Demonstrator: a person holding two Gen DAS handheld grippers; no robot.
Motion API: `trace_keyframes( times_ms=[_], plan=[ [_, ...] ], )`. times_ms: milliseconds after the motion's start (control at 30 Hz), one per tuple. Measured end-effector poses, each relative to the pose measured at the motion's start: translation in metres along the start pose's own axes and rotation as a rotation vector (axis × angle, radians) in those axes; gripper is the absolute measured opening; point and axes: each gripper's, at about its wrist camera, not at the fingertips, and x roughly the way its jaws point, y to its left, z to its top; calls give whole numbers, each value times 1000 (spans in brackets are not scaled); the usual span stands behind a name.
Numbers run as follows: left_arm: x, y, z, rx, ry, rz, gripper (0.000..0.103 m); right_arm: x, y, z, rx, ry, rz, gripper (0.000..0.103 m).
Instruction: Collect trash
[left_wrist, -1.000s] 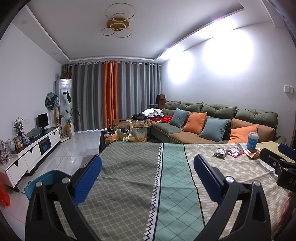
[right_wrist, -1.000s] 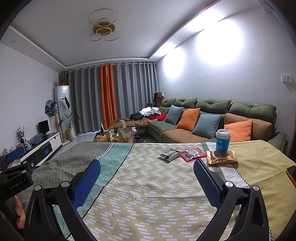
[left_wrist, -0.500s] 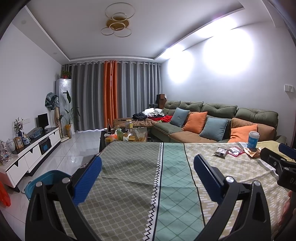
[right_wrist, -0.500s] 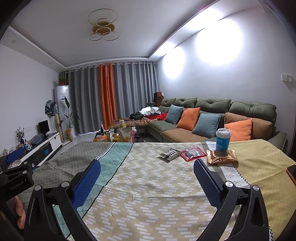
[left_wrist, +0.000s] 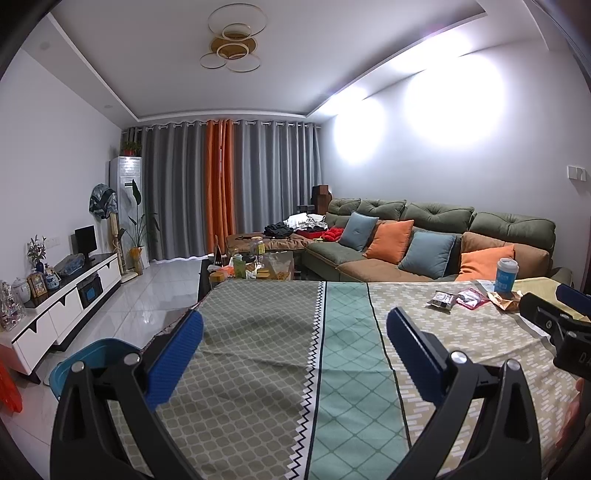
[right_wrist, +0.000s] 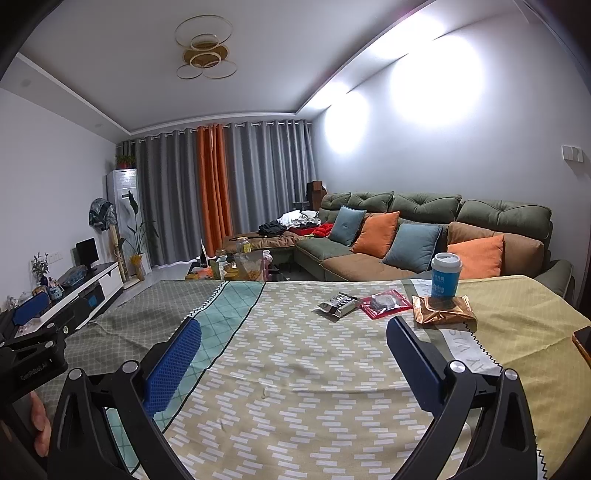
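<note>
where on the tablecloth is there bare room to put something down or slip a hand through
Free: the teal diamond stripe and the beige brick-pattern cloth ahead of the open right gripper. Also the grey-green lattice section ahead of the open left gripper. Crowded: the far right, where the silver wrapper, red packet, gold foil packet and blue paper cup cluster.

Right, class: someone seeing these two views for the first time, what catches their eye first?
Probably the litter on the patterned tablecloth: a blue cup standing behind a gold wrapper, with a red packet and a grey packet to its left. Then both tongs, left and right, open and empty above the cloth.
</note>
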Motion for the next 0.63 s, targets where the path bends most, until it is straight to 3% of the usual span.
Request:
trace_keyframes(
  times_ms=[367, 500, 633],
  plan=[
    [6, 4, 0, 7, 33, 3, 100, 2, -2, 0, 2, 4, -2, 100],
    [23, 8, 1, 8, 113, -1, 100, 5, -3, -2, 8, 29, -9, 100],
    [55, 16, 2, 7, 252, -12, 100, 16, -15, -3, 27, 88, -28, 100]
  ],
)
